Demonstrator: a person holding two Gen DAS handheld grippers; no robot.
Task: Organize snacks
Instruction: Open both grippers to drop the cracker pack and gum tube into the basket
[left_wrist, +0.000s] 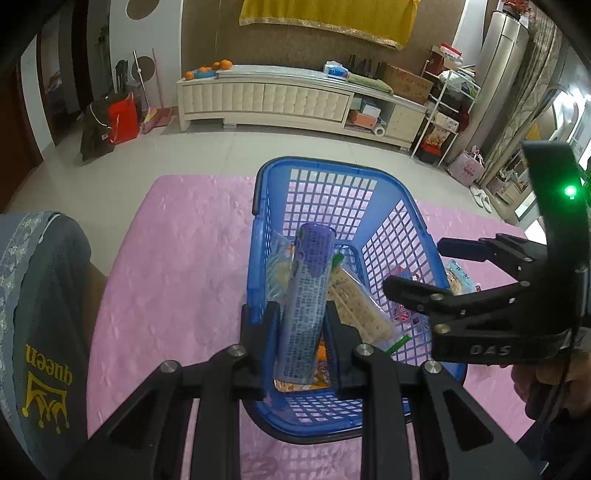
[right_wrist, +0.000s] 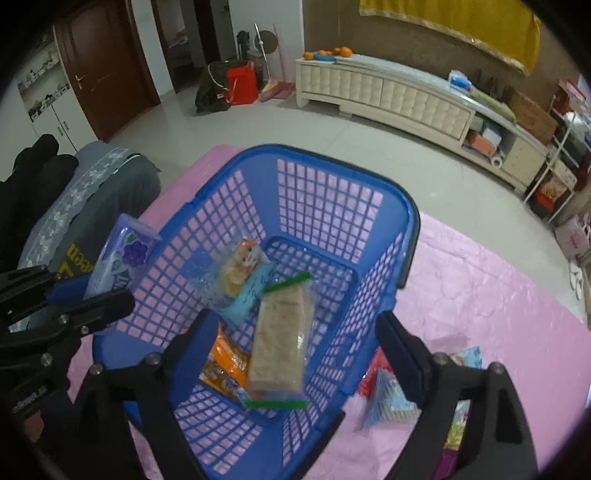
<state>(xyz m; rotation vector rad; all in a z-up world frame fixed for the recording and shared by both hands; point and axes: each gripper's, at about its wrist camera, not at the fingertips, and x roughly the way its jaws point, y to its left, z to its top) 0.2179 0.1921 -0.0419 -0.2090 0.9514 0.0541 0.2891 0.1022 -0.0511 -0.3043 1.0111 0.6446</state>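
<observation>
The left hand-held gripper (left_wrist: 297, 325) is clamped on a long purple snack packet with small print (left_wrist: 306, 295), held lengthwise over the blue plastic lattice basket (left_wrist: 388, 236) at frame centre, probably so it can drop in alongside the rest. The right hand-held gripper (right_wrist: 295, 343) stands wide apart with nothing pressed between its pads; below it a clear-wrapped cracker pack with green ends (right_wrist: 282, 343) lies in the basket on other packets. More loose snack packets (right_wrist: 388, 402) wait on the pink tabletop cloth (right_wrist: 480, 288), lower right.
</observation>
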